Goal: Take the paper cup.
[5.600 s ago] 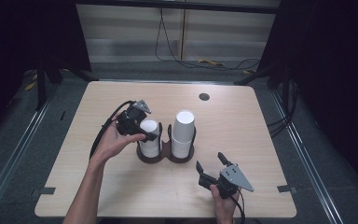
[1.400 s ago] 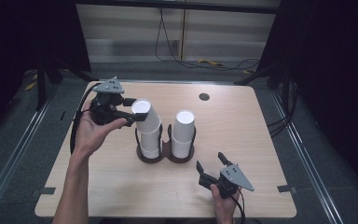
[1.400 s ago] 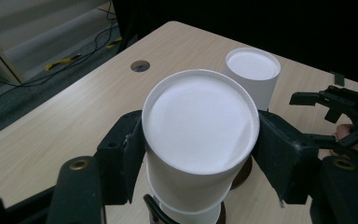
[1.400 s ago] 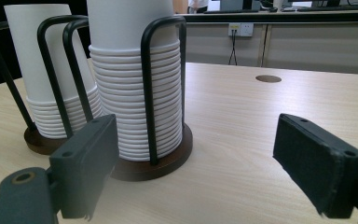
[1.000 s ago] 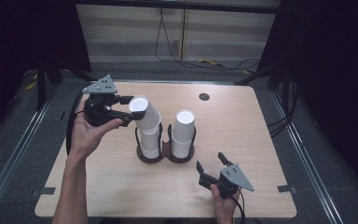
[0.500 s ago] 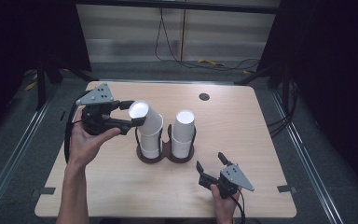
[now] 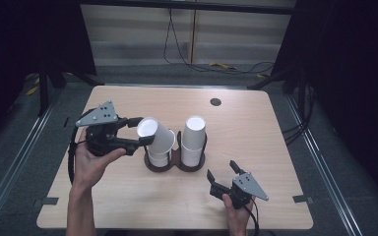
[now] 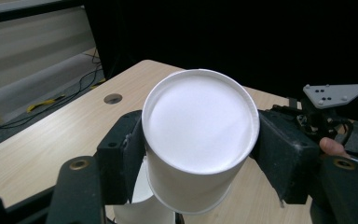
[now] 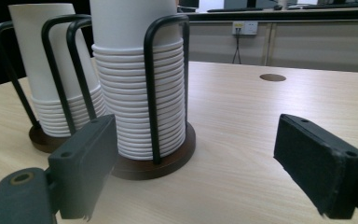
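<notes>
White paper cup (image 8: 198,140), light and easily crushed, sits tilted in our left gripper (image 7: 139,131), jaws closed gently on its upper wall above the left stack (image 7: 158,156) in the black wire holder (image 7: 177,164). Our right gripper (image 7: 224,176) rests open on the table (image 7: 256,128).

light: bright, even on table (image 7: 256,123) | surround: dark, black backdrop | shadows: soft | blur: near jaws soft in gripper views | glare: none
</notes>
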